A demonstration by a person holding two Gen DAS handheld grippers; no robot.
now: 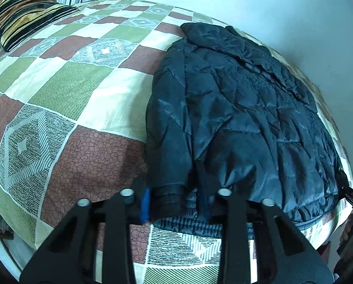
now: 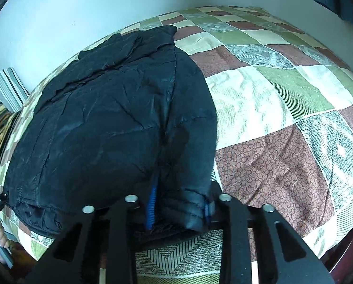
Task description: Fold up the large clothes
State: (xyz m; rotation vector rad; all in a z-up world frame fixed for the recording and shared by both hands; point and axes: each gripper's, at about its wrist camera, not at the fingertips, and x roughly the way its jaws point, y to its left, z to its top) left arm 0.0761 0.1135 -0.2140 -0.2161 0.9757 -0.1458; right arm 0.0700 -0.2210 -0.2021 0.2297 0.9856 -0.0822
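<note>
Checkered bedspread [image 1: 58, 90] | jacket [image 1: 235, 106] hem between both open grippers [image 1: 176, 203] [image 2: 178, 210]

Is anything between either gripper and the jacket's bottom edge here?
Nothing visible. The dark quilted jacket lies on the checked bedspread, and its hem already sits between the fingers of the left gripper and the right gripper. The striped pillow lies far off at the bed's end.

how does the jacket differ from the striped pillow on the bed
The jacket is dark navy, plain and quilted; the striped pillow carries gold, black and brown bands. The jacket lies flat at the near edge between both grippers; the pillow sits propped at the far corner. Both rest on the patchwork bedspread.
</note>
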